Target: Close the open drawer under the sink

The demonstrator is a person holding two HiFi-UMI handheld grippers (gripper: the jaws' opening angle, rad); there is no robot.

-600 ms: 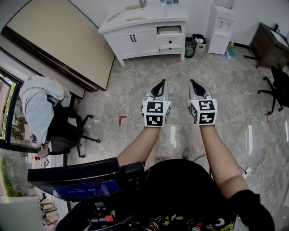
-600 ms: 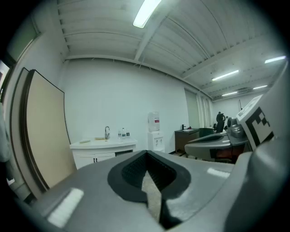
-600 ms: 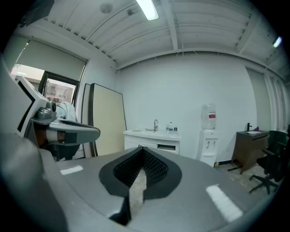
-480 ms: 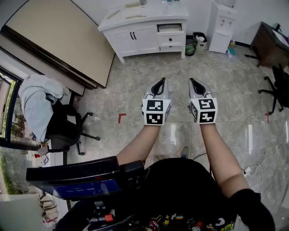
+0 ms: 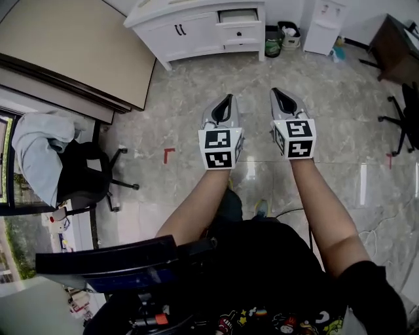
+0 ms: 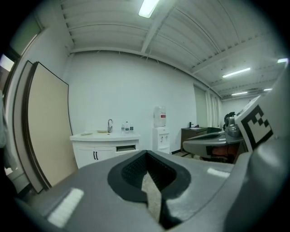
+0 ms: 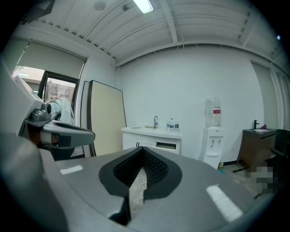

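Drawer [image 5: 237,16] sits pulled out at the top right of the white sink cabinet [image 5: 190,29], against the far wall and well apart from both grippers. Its front edge juts past the cabinet face, above two shut drawers. In the left gripper view the drawer [image 6: 126,148] shows as a dark gap under the counter, with the faucet [image 6: 109,125] above and to the left. It shows the same way in the right gripper view [image 7: 166,146].

Left gripper [image 5: 229,98] and right gripper [image 5: 275,91] are held out side by side over the tiled floor [image 5: 190,98], both pointing at the cabinet. On each the jaw tips meet and nothing is between them, with only a thin slit of floor showing behind the tips in its own view.

Bare floor runs from the grippers to the cabinet front, so that lane is open. Its left edge is a big beige board [image 5: 72,46] leaning on the wall and an office chair [image 5: 88,176] with a grey cloth [image 5: 39,157] draped over it. A red tape mark [image 5: 168,155] lies on the floor near the left gripper. To the right of the cabinet are a bin [image 5: 275,40] and a water dispenser [image 5: 322,19], with a dark desk [image 5: 396,42] at the far right edge.
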